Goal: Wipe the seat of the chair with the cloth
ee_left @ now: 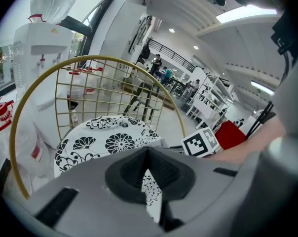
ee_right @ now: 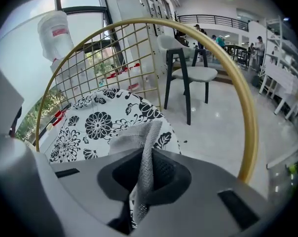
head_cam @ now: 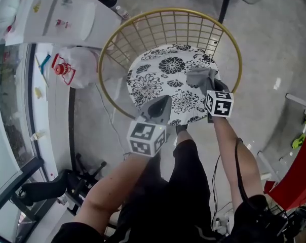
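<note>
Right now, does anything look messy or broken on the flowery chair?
Nothing stands out. The gold wire chair stands upright, its black-and-white flowered seat looks clean, and the right hand-held gripper holds the grey cloth on it.

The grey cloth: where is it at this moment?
In the head view, the cloth lies on the right side of the floral seat, clamped in the right gripper.

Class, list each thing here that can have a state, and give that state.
Left tool: shut, empty.
Right tool: shut on cloth.
Cloth: bunched, lying on seat.
Seat: mostly uncovered.
Chair: upright.
</note>
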The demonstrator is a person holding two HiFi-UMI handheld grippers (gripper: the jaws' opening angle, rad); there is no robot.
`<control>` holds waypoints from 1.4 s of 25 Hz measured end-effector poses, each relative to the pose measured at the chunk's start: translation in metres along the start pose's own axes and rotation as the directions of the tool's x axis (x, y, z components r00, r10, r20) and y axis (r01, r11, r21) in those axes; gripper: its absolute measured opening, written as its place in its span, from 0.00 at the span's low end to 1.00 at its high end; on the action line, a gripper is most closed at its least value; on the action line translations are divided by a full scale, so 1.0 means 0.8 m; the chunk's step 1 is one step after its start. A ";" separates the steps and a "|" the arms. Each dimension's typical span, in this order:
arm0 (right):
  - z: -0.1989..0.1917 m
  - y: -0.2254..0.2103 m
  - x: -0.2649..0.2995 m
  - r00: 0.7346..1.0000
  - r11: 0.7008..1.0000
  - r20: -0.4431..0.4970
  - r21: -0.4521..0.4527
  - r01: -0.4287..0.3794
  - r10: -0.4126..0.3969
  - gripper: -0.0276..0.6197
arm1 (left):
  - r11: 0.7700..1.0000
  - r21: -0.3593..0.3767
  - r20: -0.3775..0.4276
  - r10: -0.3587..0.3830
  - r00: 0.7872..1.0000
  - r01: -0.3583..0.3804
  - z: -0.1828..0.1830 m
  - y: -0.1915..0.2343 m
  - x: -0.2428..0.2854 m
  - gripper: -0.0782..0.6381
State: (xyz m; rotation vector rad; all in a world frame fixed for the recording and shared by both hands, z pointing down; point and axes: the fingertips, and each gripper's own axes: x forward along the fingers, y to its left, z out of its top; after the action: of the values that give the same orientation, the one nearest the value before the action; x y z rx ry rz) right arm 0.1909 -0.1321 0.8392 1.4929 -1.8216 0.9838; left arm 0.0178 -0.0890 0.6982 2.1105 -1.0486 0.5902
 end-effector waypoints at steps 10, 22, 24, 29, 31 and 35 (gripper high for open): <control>-0.004 -0.039 -0.035 0.994 0.994 0.005 -0.029 0.108 -0.108 0.08 | 0.999 0.025 -0.021 -0.036 0.999 0.036 0.000 -0.026 -0.002 0.12; 0.010 0.055 -0.089 0.995 1.000 0.099 0.012 -0.004 0.003 0.08 | 0.999 0.031 0.006 -0.021 1.000 0.021 0.004 0.019 -0.051 0.12; 0.014 0.099 -0.088 0.991 0.998 0.116 0.008 -0.070 0.069 0.08 | 0.999 0.045 0.010 -0.009 1.000 0.009 0.002 0.034 -0.065 0.12; 0.015 0.223 -0.075 0.960 0.966 0.110 -0.045 -0.253 0.257 0.08 | 0.998 0.021 0.025 0.062 0.998 -0.063 -0.009 0.081 -0.103 0.12; 0.012 0.267 -0.069 0.942 0.946 0.094 -0.056 -0.319 0.323 0.08 | 0.996 0.001 0.029 0.090 0.995 -0.090 -0.015 0.098 -0.116 0.12; 0.006 0.337 -0.059 0.898 0.901 0.071 -0.053 -0.430 0.433 0.08 | 0.992 -0.035 0.039 0.124 0.991 -0.123 -0.026 0.120 -0.139 0.12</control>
State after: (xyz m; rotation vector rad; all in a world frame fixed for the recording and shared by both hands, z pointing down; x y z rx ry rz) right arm -0.0631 -0.0830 0.7503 1.1386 -2.2783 1.0958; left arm -0.1261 -0.0591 0.6757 2.0482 -1.2113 0.5868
